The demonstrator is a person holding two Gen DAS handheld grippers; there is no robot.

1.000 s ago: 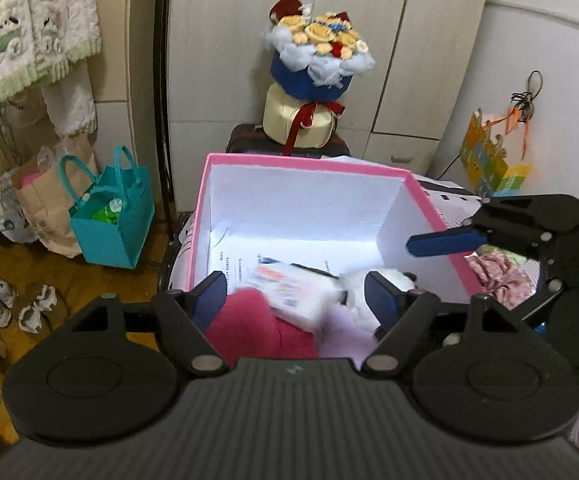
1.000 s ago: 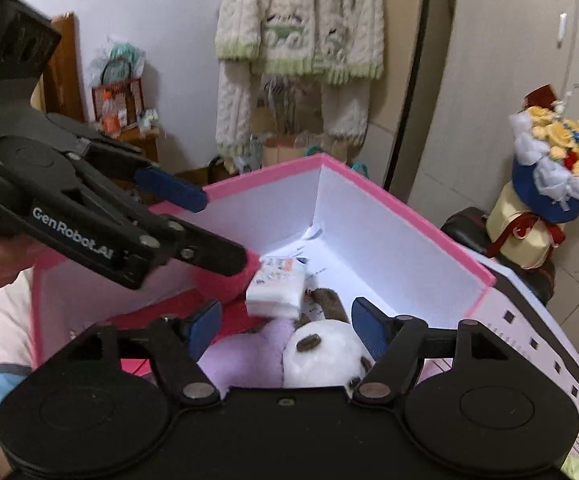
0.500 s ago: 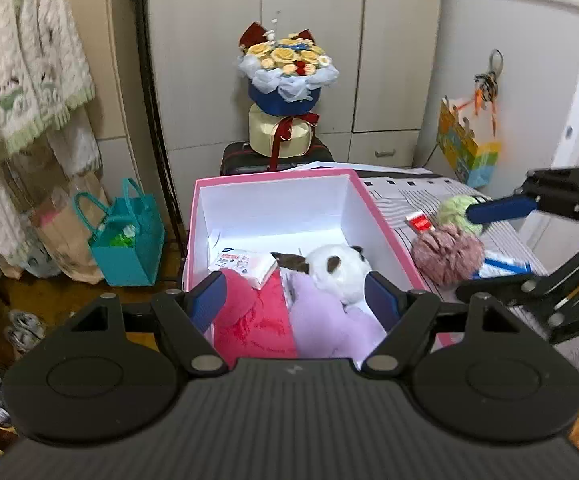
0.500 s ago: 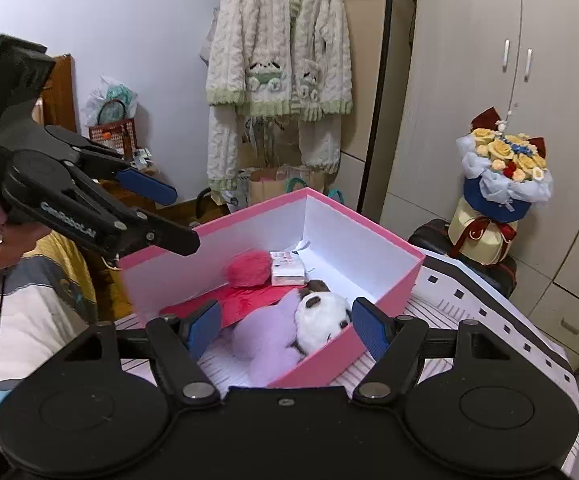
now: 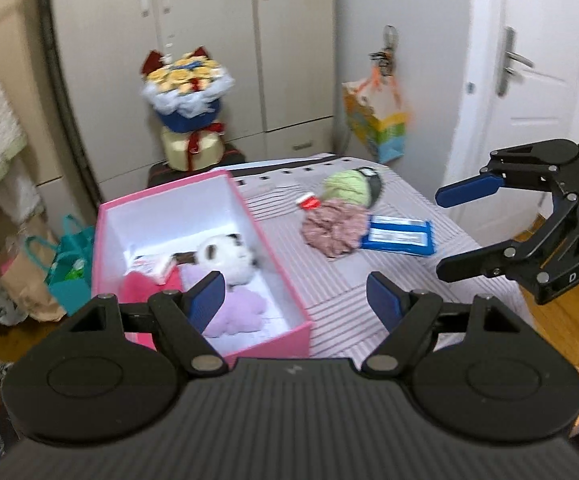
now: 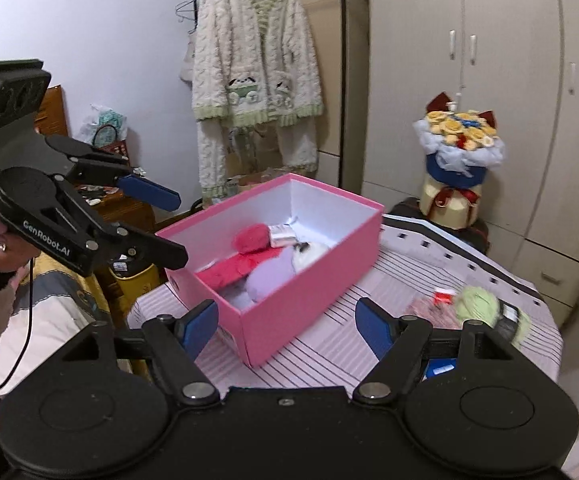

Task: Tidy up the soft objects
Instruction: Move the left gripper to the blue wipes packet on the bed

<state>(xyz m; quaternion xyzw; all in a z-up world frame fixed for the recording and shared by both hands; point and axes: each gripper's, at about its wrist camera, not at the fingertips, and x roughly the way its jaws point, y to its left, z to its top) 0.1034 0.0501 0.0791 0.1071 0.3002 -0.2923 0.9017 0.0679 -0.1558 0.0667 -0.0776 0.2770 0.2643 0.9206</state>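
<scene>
The pink box (image 5: 193, 264) sat at the left of the striped table (image 5: 329, 280), already holding a white plush (image 5: 225, 256) and purple toy (image 5: 241, 308). The left gripper (image 5: 295, 300) hung spread and empty. Further right, green yarn (image 5: 347, 188) and pink scrunchie (image 5: 331, 232) waited, probably next, near the spread, empty right gripper (image 5: 449, 232)

Soft indoor light, motion blur, strong fisheye edge warping

Your left wrist view looks across the pink box (image 5: 273, 344) from its near end; your right views the same box (image 6: 301, 300) cornerwise.
</scene>
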